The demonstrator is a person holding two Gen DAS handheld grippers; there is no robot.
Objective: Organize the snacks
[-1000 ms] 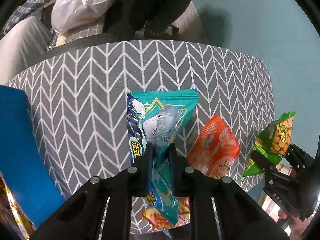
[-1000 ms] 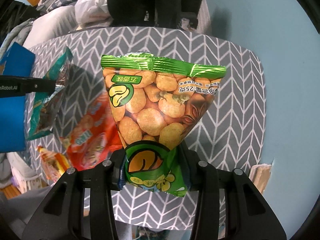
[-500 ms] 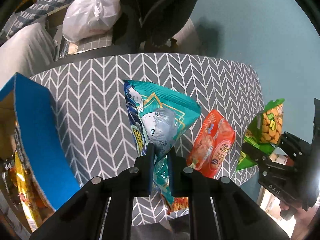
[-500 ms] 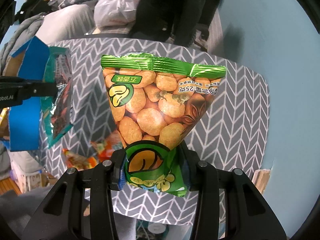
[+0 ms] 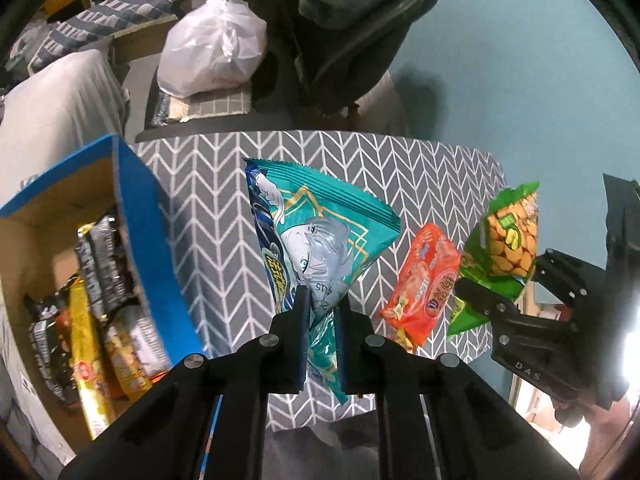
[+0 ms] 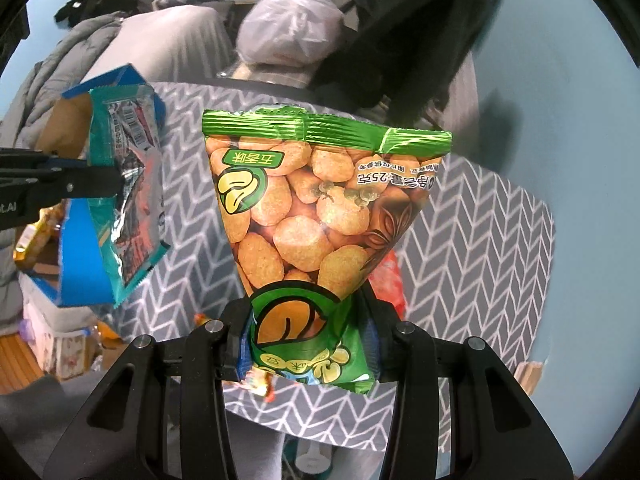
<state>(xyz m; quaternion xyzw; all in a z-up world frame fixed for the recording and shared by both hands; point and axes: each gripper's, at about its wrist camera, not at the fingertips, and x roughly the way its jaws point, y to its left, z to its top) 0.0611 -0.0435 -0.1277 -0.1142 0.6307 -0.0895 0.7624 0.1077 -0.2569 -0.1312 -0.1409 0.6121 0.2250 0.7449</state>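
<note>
My left gripper [image 5: 322, 304] is shut on a teal snack bag with a cartoon face [image 5: 316, 232], held up above the table; the bag also shows in the right wrist view [image 6: 128, 184]. My right gripper [image 6: 304, 320] is shut on a green bag of coated peanuts [image 6: 316, 208], also lifted; it shows at the right of the left wrist view [image 5: 504, 248]. An orange-red snack bag [image 5: 424, 280] lies on the grey chevron tablecloth [image 5: 208, 208]. A blue cardboard box [image 5: 136, 232] at the left holds several snack packs [image 5: 96, 300].
Behind the table stand a chair with a white plastic bag [image 5: 212, 48] and dark clothes [image 5: 352, 20]. A teal wall [image 5: 520, 80] is at the right. A small snack pack [image 6: 260, 384] lies at the table's near edge.
Both grippers have risen and pulled back with their bags. The left has swung left, bringing the open blue box and its contents into view.
</note>
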